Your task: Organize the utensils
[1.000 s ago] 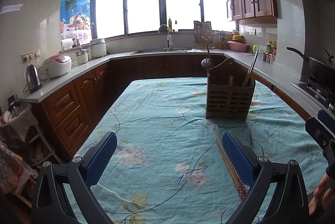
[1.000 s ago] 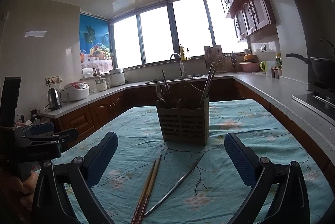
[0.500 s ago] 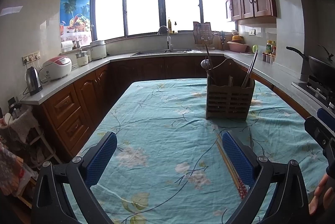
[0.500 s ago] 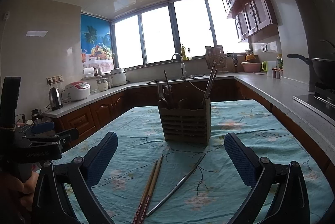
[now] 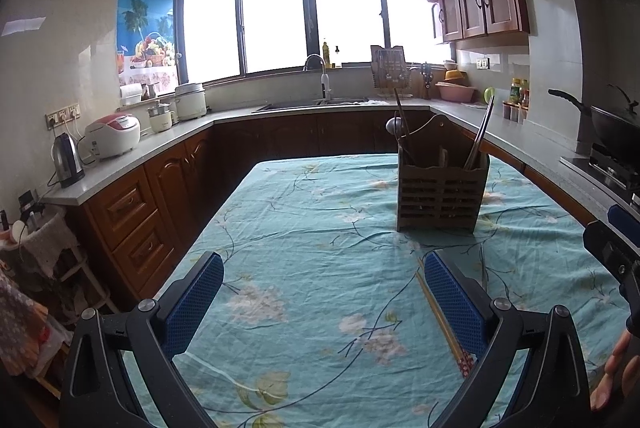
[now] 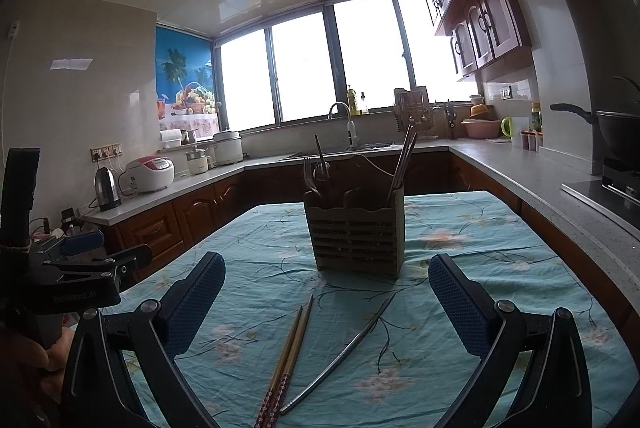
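A brown slatted utensil holder (image 6: 356,228) stands upright on the floral teal tablecloth (image 6: 480,268), with a fork, a spoon and chopsticks in it; it also shows in the left wrist view (image 5: 440,194). A pair of wooden chopsticks (image 6: 290,352) and a pair of metal chopsticks (image 6: 340,360) lie on the cloth in front of it, between the fingers of my right gripper (image 6: 326,298), which is open and empty above them. My left gripper (image 5: 322,290) is open and empty over the cloth, left of the wooden chopsticks (image 5: 438,316).
Counters with wooden cabinets run around the table. A kettle (image 5: 68,160) and rice cooker (image 5: 114,136) stand on the left counter, a sink (image 5: 316,102) at the back, a wok (image 5: 612,132) on the stove at right.
The right gripper's view has shifted slightly, bringing the holder a little to the right. The left gripper has barely moved. Both stay open.
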Tool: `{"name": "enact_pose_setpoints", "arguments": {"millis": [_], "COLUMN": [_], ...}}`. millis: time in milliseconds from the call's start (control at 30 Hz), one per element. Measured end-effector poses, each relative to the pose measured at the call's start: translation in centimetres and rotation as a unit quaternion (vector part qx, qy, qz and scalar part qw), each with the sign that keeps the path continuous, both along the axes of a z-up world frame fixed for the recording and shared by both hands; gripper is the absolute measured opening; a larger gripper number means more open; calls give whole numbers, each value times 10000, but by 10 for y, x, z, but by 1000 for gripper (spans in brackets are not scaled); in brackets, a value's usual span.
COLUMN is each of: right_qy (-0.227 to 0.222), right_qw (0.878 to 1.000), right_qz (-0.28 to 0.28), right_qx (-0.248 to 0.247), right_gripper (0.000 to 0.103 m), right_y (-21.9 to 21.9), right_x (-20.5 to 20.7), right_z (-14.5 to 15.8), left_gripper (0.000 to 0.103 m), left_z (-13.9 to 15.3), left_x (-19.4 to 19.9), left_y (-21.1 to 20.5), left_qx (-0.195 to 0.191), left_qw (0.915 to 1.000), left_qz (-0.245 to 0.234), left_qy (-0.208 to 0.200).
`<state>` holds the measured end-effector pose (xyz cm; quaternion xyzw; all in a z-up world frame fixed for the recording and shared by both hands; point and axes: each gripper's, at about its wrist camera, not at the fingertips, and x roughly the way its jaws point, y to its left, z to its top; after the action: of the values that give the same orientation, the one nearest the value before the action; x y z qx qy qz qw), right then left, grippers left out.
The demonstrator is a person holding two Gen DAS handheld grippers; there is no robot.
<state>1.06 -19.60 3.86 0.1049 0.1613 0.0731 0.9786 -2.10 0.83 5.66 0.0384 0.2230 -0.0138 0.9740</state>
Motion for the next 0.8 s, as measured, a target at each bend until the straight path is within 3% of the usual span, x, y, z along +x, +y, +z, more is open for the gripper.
{"name": "enact_pose_setpoints", "arguments": {"millis": [800], "right_qy": [84], "right_qw": [10000], "right_qz": [43], "right_qx": [22], "right_gripper": [103], "right_y": [2], "right_x": [7], "right_z": [-1], "left_gripper": [102], "left_z": [-4], "left_x": [9], "left_y": [-2], "left_qx": [-34], "left_qw": [10000], "left_qz": [-17], "left_qy": [60]}}
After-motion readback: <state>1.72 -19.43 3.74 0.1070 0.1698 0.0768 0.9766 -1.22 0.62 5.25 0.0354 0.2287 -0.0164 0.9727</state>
